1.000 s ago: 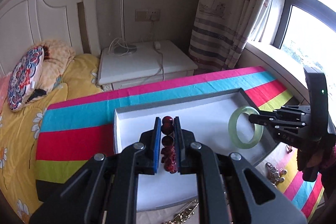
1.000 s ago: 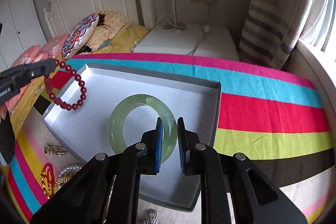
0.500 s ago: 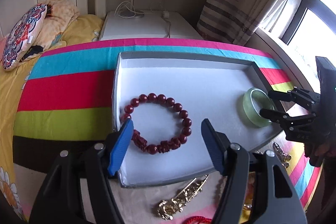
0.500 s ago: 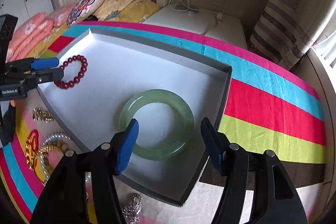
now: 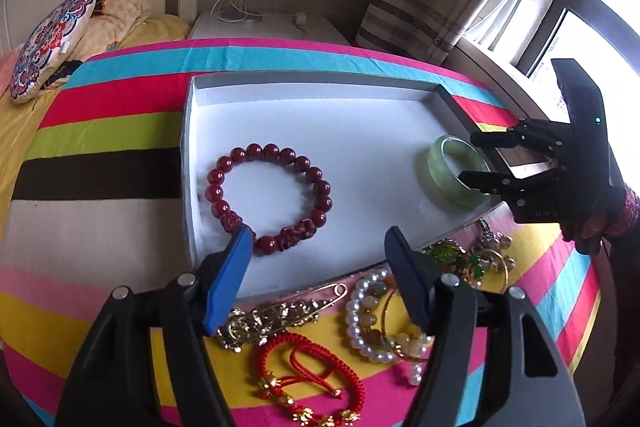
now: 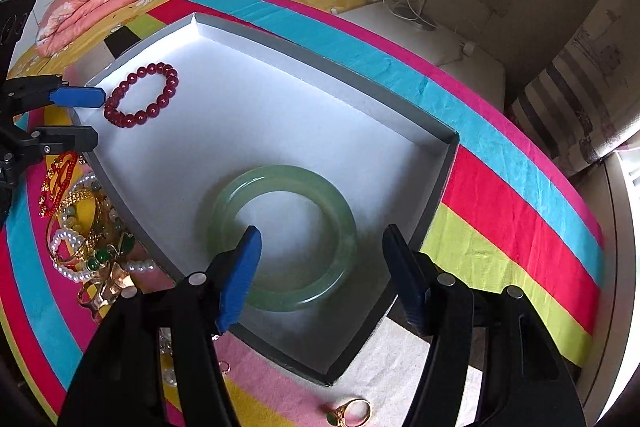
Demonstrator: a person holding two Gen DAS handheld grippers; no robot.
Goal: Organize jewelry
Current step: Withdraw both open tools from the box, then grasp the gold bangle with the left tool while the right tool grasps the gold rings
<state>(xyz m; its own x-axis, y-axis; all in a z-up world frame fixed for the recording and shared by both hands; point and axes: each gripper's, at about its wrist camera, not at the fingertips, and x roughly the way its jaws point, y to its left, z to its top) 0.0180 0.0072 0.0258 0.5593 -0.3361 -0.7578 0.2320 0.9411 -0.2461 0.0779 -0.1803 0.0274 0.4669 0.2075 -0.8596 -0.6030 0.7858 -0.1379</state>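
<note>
A grey tray (image 5: pixel 312 79) with a white floor lies on the striped cloth. A dark red bead bracelet (image 5: pixel 270 197) lies flat in its left part; it also shows in the right wrist view (image 6: pixel 142 101). A pale green jade bangle (image 6: pixel 282 241) lies flat in the tray's right part; it also shows in the left wrist view (image 5: pixel 456 177). My left gripper (image 5: pixel 318 263) is open and empty, just behind the bead bracelet. My right gripper (image 6: pixel 320 263) is open and empty over the bangle's near edge.
Loose jewelry lies on the cloth in front of the tray: a gold brooch (image 5: pixel 276 319), a red cord bracelet (image 5: pixel 310 371), a pearl bracelet (image 5: pixel 370 319) and green-stone pieces (image 5: pixel 460 259). A gold ring (image 6: pixel 350 413) lies apart. A bed, nightstand (image 5: pixel 264 27) and curtain stand behind.
Both grippers opened and drew back. The bead bracelet and the jade bangle were let go and now lie flat in the tray.
</note>
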